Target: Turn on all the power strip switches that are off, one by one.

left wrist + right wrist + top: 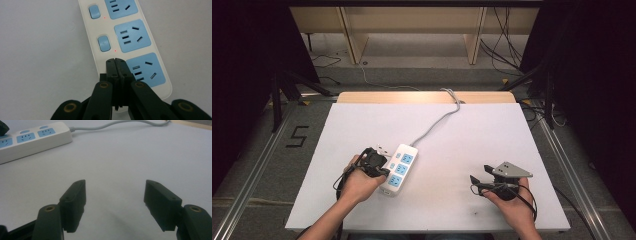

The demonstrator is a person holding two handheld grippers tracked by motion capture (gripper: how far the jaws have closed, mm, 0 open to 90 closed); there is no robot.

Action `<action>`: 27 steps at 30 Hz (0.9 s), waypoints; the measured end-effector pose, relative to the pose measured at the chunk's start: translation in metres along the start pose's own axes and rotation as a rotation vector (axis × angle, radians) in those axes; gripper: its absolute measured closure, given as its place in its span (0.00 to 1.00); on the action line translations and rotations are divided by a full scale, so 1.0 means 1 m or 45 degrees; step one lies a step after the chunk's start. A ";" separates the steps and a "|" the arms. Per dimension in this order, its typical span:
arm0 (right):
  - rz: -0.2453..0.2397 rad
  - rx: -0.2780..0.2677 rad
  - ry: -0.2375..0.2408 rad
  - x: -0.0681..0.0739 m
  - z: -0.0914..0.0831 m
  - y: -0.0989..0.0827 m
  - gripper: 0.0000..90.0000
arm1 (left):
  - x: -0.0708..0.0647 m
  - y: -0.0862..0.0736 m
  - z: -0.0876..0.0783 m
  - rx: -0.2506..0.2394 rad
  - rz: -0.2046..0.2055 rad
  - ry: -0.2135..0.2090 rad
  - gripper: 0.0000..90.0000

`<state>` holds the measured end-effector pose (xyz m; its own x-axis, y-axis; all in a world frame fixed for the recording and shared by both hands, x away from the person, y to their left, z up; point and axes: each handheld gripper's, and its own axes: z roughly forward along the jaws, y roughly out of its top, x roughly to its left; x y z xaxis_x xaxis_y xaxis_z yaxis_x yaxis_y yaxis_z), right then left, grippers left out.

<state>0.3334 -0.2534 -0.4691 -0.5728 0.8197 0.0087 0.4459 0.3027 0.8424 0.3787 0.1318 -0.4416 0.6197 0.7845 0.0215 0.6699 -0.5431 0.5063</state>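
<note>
Three blue sockets run along the white power strip lying near the table's front-left, and my left gripper, jaws pressed together with nothing between, has its tips on the strip beside the nearest socket. My right gripper rests spread, well apart to the strip's right.

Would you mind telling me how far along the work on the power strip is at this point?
Done: the two farther switches each show a small red light beside them. In hand: the left gripper, fingers shut, has its tip over the white power strip beside the nearest blue socket, where a third switch would sit. Left: whether it is pressed cannot be told. The right gripper is open over the bare table.
</note>
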 end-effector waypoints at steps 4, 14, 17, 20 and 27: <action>0.000 0.001 -0.002 0.000 0.000 0.000 0.39 | 0.001 0.000 0.001 0.009 0.007 -0.005 1.00; -0.003 -0.006 -0.003 0.000 0.000 0.000 0.39 | -0.001 0.001 0.002 0.023 0.027 0.005 1.00; -0.003 -0.006 -0.003 0.000 0.000 0.000 0.39 | -0.001 0.001 0.002 0.014 0.015 0.002 1.00; -0.005 -0.006 -0.002 0.000 0.000 0.000 0.39 | 0.000 0.001 0.002 0.018 0.015 0.000 1.00; -0.007 -0.004 0.001 0.000 -0.001 0.000 0.39 | 0.001 0.001 0.002 0.023 0.006 -0.010 1.00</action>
<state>0.3329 -0.2543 -0.4682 -0.5757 0.8176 0.0040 0.4402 0.3058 0.8442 0.3810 0.1315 -0.4426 0.6263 0.7794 0.0168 0.6742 -0.5524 0.4902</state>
